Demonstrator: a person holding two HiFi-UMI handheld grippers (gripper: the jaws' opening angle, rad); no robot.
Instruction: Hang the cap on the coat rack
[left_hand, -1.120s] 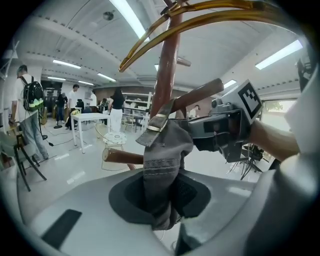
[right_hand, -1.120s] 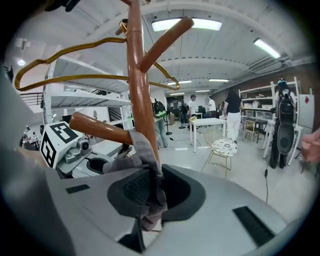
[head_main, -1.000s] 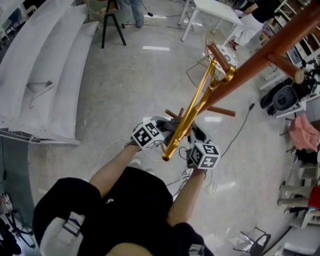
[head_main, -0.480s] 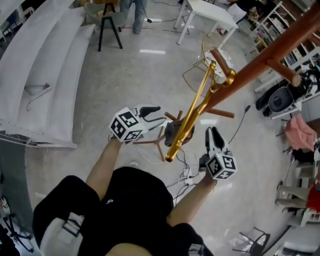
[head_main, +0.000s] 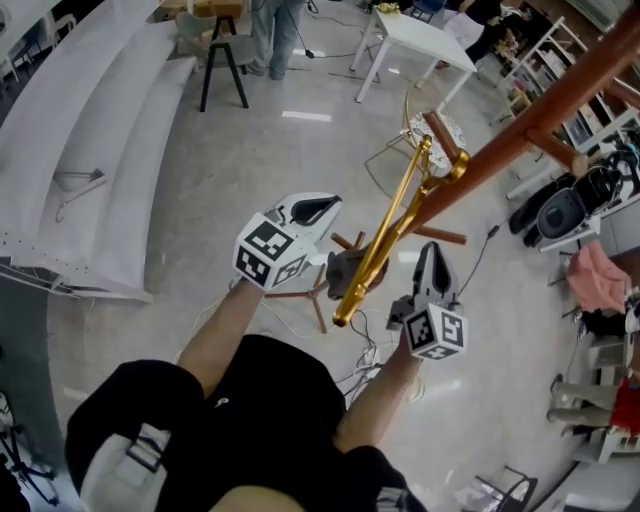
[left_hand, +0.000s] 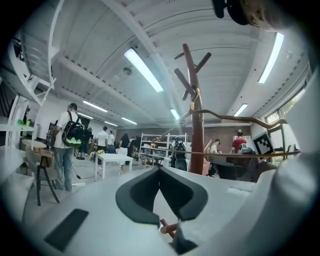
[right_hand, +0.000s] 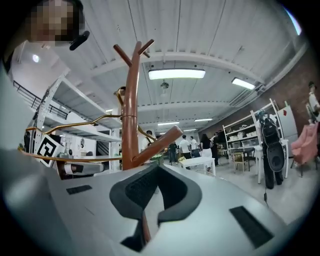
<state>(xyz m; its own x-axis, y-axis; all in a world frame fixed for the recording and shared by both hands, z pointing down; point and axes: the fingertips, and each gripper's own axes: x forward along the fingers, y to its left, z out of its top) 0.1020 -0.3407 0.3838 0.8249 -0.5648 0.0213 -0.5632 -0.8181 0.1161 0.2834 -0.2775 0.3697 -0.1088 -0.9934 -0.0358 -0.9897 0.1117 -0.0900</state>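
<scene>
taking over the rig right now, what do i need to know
Left gripper: jaws shut, empty, left of the cap.
Right gripper: jaws shut, empty, across the gold arm.
Cap: hanging near the gold arm's lower end on the coat rack; neither gripper touches it.
Done: cap looks hung.
To do: probably just check it holds, then back away.

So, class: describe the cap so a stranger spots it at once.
Find the brown coat rack pole slanting across the upper right. A gold arm runs down from it toward the person. The cap hangs near its lower end, the only dark grey thing there.
</scene>
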